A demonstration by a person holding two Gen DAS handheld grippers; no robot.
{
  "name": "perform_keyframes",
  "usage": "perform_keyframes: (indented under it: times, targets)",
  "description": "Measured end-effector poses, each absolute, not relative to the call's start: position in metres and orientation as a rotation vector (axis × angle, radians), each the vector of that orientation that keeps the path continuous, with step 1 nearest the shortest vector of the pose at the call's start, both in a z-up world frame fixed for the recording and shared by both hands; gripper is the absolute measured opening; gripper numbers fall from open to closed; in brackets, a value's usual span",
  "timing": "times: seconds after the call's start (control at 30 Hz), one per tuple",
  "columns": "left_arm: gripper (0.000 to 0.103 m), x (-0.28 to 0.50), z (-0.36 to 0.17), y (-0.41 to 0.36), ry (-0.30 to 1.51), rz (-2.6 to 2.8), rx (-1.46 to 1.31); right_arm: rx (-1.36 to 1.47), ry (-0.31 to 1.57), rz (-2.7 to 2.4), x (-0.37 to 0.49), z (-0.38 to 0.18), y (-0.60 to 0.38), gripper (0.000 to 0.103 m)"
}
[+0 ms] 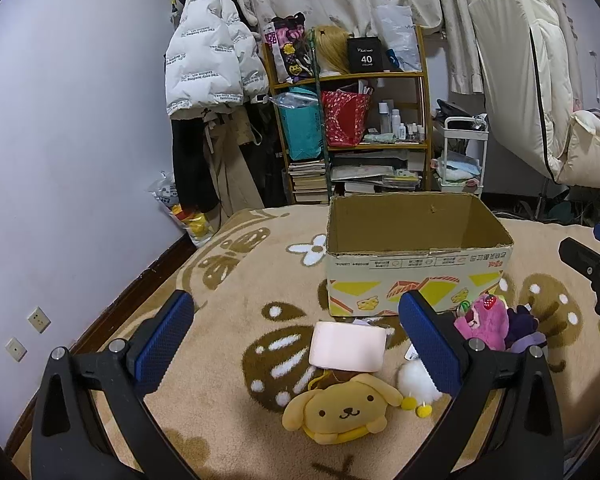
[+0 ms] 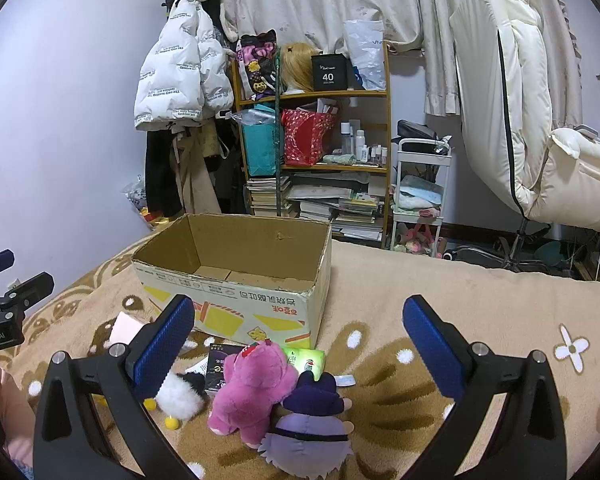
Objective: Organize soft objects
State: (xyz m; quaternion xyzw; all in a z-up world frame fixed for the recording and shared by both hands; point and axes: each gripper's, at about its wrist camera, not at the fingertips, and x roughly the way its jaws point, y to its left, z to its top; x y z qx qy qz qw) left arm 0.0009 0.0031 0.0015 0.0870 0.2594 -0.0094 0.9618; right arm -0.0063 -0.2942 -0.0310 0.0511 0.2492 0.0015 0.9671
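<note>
An open, empty cardboard box (image 1: 416,276) stands on a beige patterned blanket (image 1: 236,280); it also shows in the right wrist view (image 2: 236,300). In front of it lie a yellow dog plush (image 1: 342,410), a pink soft block (image 1: 348,346), a white fluffy toy (image 1: 414,380), a pink bear plush (image 2: 252,388) and a purple plush (image 2: 312,424). My left gripper (image 1: 300,336) is open above the pink block. My right gripper (image 2: 298,340) is open above the pink bear, and part of it shows at the left wrist view's right edge (image 1: 592,272).
A wooden shelf (image 1: 352,128) full of bags, bottles and books stands behind the bed. A white puffer jacket (image 1: 212,52) hangs left of it. A white cart (image 2: 420,196) and a white chair (image 2: 540,140) stand to the right. A green packet (image 2: 306,360) and a dark box (image 2: 218,364) lie near the plushes.
</note>
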Motion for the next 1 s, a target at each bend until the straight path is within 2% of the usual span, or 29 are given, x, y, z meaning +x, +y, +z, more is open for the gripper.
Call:
perform_keyframes:
  times: [1.0]
  targets:
    - [0.101, 0.0003, -0.0022, 0.004, 0.526, -0.027, 0.179, 0.102, 0.506, 0.01, -0.0063, -0.028, -0.2901, 0.103]
